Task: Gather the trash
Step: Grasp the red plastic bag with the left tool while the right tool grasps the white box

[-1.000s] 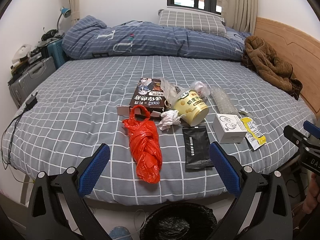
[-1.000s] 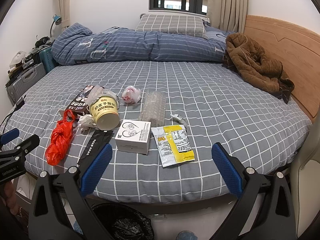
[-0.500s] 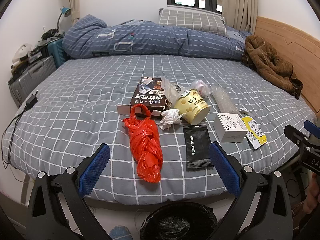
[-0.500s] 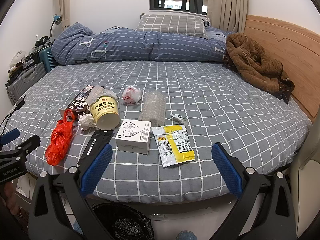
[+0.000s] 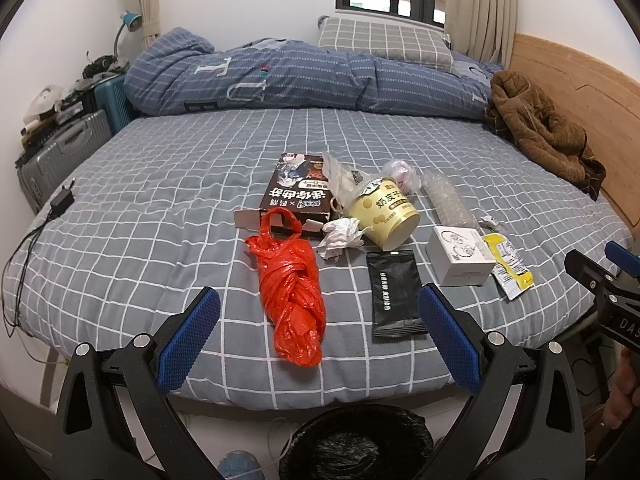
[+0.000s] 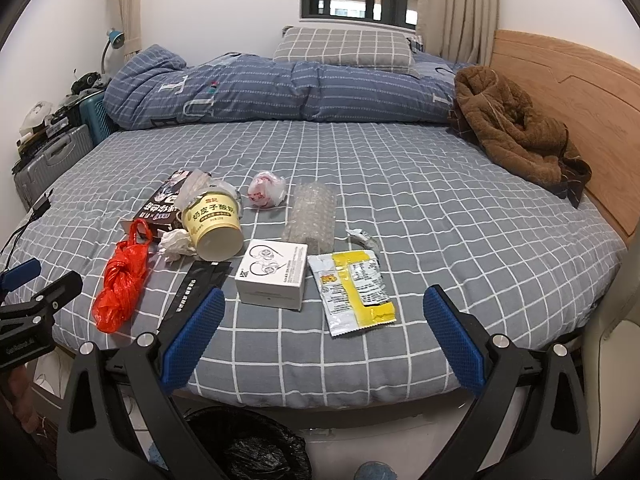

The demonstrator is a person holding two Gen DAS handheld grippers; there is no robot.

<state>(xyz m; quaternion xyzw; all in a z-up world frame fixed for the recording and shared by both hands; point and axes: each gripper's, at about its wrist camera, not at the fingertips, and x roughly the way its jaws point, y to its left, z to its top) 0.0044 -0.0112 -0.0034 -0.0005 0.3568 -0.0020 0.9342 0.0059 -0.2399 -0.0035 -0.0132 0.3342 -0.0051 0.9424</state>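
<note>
While both grippers hover off the near edge of the bed (image 5: 120, 200), the trash lies in a loose row across the grey checked sheet. Leftmost is a knotted red plastic bag (image 5: 292, 292), its handle touching a dark snack box (image 5: 298, 192). Next come a crumpled tissue (image 5: 340, 236), a tipped yellow paper cup (image 5: 386, 214), a black sachet (image 5: 394, 292), a white box (image 6: 274, 276), a roll of what looks like bubble wrap (image 6: 310, 216) and a yellow-and-white packet (image 6: 354, 288). The left gripper (image 5: 318, 336) and right gripper (image 6: 324, 336) are spread wide, holding nothing. A black-lined bin (image 5: 356, 444) sits below the bed edge.
</note>
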